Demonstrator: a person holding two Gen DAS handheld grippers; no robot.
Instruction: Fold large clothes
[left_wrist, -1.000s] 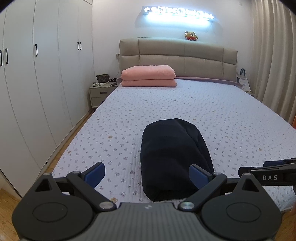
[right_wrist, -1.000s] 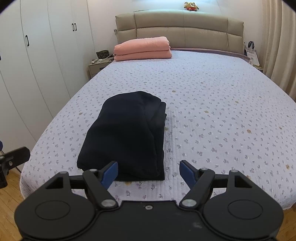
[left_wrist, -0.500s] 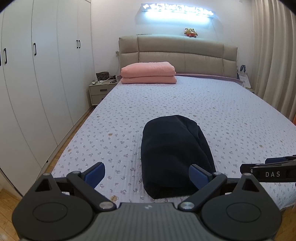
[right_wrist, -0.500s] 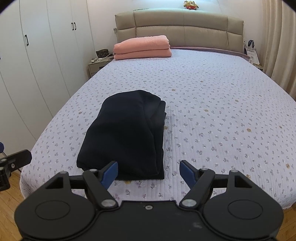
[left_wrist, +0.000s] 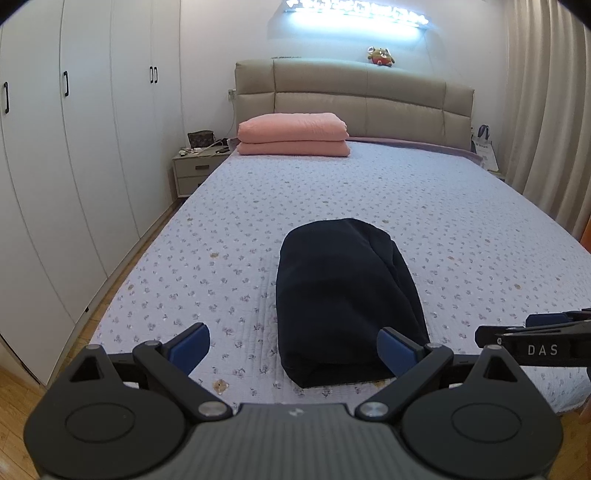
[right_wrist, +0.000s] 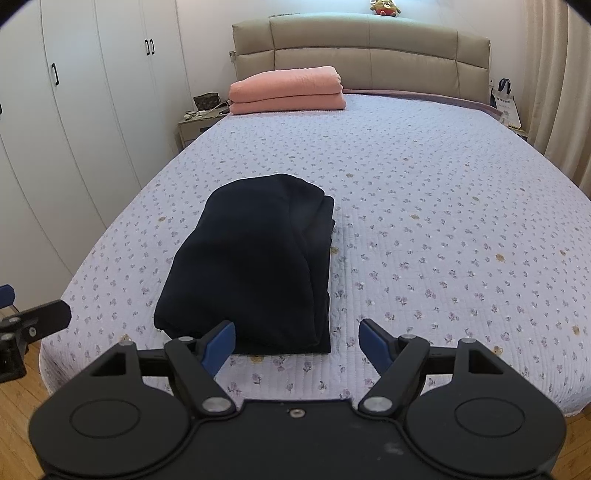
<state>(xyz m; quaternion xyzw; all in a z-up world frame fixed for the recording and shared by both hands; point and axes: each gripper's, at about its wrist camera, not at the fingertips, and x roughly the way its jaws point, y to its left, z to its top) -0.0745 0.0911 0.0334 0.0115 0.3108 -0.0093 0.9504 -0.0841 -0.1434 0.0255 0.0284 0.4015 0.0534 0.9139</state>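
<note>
The bed (left_wrist: 424, 206), spread with a pale flowered quilt, is filling nearly all the space ahead of both grippers, and its foot edge is running just beyond their fingertips. Far ahead, by the headboard, a stack of pink folded bedding (left_wrist: 293, 134) is sitting well clear of the work. The task's thing, a dark navy garment (right_wrist: 251, 262), is lying on the quilt near the foot of the bed as a thick oblong bundle, already folded by the look of it, with its layered edges showing along the side toward the right gripper. It is sitting ahead of the left gripper (left_wrist: 293, 349) and toward that gripper's right finger, and ahead of the right gripper (right_wrist: 297, 341) and toward its left finger, so the bundle is lying between the two tools. Both grippers are hovering with their blue pads spread wide apart and nothing between them; neither is touching the cloth. My reading is that the folding is at or near its end, and what is left is tidying or one more halving. To do that well, each gripper should be coming down on a near corner, pinching every layer together, and the two should be lifting evenly so the stacked edges are not sliding apart.
</note>
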